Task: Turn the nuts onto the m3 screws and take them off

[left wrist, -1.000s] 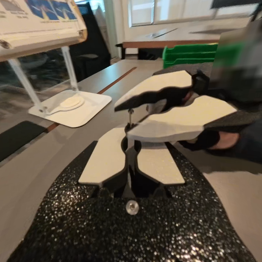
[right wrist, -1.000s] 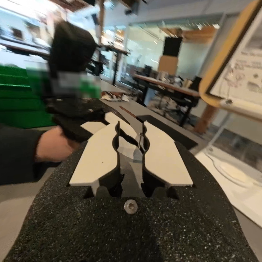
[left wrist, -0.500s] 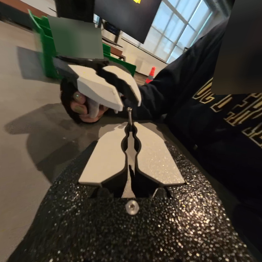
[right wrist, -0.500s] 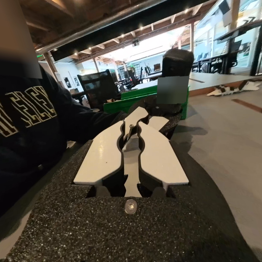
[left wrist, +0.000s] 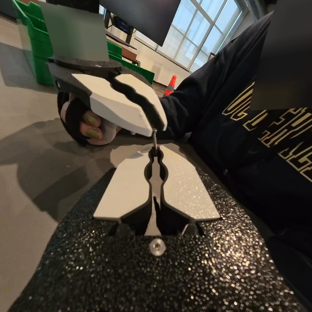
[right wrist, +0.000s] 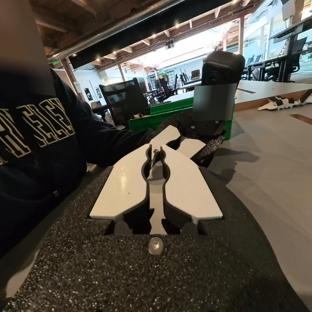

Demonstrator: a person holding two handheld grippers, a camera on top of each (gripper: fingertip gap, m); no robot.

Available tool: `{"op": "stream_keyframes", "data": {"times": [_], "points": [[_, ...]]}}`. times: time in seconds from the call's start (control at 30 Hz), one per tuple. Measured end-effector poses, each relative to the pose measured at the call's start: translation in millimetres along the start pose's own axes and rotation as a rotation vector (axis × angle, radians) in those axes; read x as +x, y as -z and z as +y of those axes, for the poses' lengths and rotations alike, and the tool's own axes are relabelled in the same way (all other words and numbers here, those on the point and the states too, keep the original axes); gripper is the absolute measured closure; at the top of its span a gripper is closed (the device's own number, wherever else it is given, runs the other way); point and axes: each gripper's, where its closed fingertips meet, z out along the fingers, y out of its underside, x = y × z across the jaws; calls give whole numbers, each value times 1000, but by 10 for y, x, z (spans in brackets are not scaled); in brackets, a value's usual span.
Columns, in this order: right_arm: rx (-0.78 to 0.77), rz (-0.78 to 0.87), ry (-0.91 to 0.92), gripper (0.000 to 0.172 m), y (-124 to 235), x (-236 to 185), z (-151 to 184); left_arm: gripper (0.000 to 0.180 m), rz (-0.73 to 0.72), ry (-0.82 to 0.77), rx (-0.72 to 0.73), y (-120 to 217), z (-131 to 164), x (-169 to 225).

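The left gripper [left wrist: 154,152] has its fingers clenched on the lower end of a thin metal screw [left wrist: 155,141], which stands upright above the grey bench [left wrist: 33,168]. The right gripper [right wrist: 155,150] comes in from above with its white fingers [left wrist: 121,108] drawn close round the screw's head; from its own view the head [right wrist: 155,150] sits between the fingertips with a sliver of space on the left side, so I cannot tell whether they grip it. Green bins [left wrist: 38,50] stand behind on the bench.
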Motion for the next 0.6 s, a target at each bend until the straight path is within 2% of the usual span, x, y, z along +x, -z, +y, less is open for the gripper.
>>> {"op": "stream_keyframes", "data": {"times": [0.23,0.47,0.6], "points": [[-13,-9,-10,167,-11,-17,28,177,1,-1,-2,-18,5,-7],[-8,-96,-104,167,-28,-41,40,178,15,-34,-25,-36,20,-10],[-11,1,-49,167,-61,104,43,178,-76,-55,-10,-21,-8,-121]]}}
